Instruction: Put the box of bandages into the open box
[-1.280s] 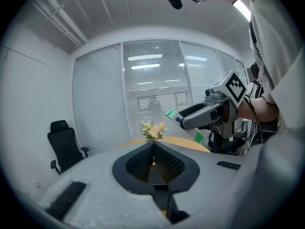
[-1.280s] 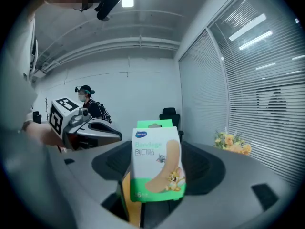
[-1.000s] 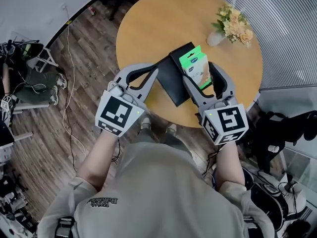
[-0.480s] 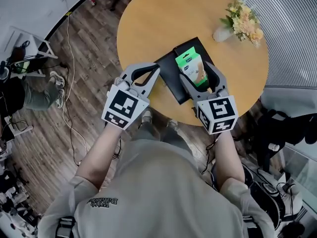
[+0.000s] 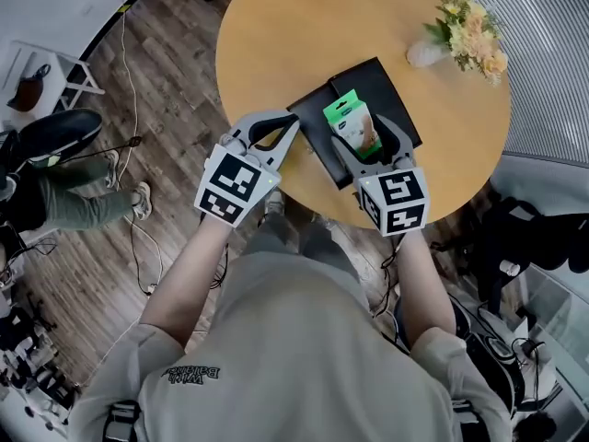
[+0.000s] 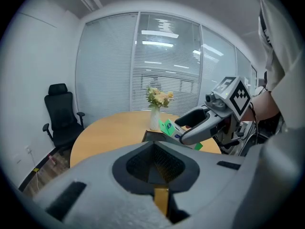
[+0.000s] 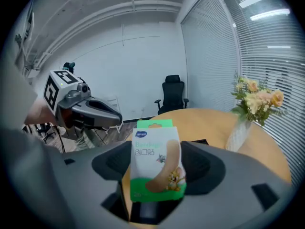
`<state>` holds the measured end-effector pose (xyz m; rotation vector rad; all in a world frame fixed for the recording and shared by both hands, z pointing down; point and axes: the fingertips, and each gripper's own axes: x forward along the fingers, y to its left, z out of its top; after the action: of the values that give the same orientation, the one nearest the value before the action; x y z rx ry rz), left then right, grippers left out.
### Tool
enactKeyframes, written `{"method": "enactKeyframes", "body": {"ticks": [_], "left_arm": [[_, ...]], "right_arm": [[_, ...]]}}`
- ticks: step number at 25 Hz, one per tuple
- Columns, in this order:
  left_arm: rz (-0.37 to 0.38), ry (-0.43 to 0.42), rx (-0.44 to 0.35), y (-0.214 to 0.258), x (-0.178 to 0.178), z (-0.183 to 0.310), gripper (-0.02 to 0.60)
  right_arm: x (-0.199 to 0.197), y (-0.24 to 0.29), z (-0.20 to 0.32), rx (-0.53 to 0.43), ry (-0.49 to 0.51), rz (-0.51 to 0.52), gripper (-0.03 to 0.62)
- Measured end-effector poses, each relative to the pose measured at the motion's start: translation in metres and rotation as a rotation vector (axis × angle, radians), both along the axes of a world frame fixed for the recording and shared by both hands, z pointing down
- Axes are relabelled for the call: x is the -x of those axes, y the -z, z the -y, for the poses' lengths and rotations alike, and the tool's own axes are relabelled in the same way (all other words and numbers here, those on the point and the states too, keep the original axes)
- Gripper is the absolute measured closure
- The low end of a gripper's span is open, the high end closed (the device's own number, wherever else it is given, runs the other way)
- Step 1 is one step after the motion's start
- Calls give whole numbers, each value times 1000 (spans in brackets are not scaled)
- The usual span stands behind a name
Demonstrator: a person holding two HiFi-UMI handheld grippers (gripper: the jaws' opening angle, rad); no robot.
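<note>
My right gripper (image 5: 361, 136) is shut on the bandage box (image 5: 352, 125), a white and green carton with a cartoon plaster printed on it (image 7: 156, 163). It holds the carton upright, just above the open black box (image 5: 382, 86) on the round wooden table (image 5: 276, 35). My left gripper (image 5: 291, 127) is shut on nothing, its tip at the left edge of the black box's flat lid (image 5: 311, 125). From the left gripper view, the carton (image 6: 167, 127) and the right gripper (image 6: 200, 128) hang over the black box (image 6: 151, 136).
A white vase of yellow flowers (image 5: 469, 37) stands at the table's far right, beyond the black box. A black office chair (image 7: 172, 97) is behind the table. Cables run over the wooden floor (image 5: 138, 109) at the left, where a seated person's legs (image 5: 64, 173) show.
The right gripper has carried the bandage box from the black box's right edge to over its middle. The left gripper stays shut by the lid.
</note>
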<state>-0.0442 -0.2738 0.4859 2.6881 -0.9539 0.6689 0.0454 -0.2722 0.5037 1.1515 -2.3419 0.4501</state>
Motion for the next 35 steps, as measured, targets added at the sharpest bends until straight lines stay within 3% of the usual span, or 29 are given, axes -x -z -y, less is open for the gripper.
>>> {"method": "enactKeyframes", "body": {"ticks": [14,23,35], "left_arm": [[11,-11,111,-49,1,3,559],[29,-26,179,-77,41,30,560],[51,-48,212,-100,8,-8,559]], "right_arm": [[4,-76,3,171,-18,-39,287],[49,-122,26,295,-33,-103,287],[19,-159,-5,357,-25,-134,287]]}}
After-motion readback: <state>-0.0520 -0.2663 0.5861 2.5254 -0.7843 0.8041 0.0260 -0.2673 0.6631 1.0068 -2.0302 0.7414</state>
